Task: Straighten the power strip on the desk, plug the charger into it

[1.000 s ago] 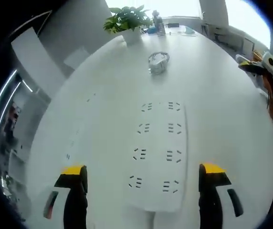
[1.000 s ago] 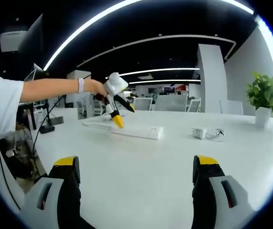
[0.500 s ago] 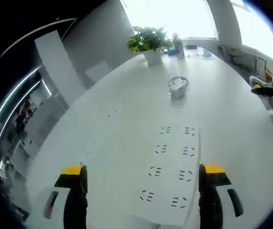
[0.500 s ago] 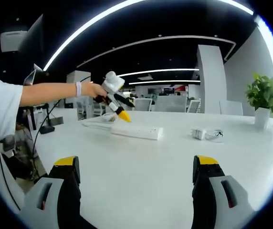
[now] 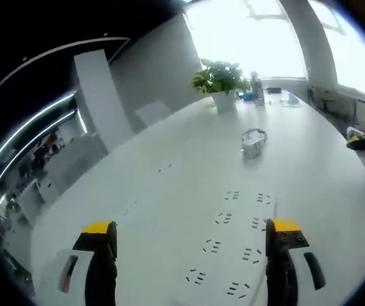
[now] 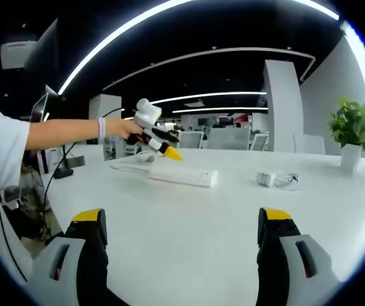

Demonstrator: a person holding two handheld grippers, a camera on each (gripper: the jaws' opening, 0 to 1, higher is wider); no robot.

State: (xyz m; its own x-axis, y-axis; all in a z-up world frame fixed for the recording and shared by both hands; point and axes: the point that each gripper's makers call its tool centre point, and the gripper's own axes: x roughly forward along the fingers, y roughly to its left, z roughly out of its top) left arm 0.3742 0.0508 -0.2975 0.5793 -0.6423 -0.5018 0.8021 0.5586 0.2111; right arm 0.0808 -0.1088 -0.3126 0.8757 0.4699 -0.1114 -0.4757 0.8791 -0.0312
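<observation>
On desk: power strip (near end cut off) | both tongs wide, empty

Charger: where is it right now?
The charger lies on the white desk with its coiled cable, right of the power strip in the right gripper view; in the left gripper view it sits beyond the strip, toward the potted plant.

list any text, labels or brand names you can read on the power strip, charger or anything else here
None can be read.
Power strip: plain white, with socket slots and no print that shows.
Charger: too small to tell.
Coloured sign far across the room: blurred, unreadable.
</observation>
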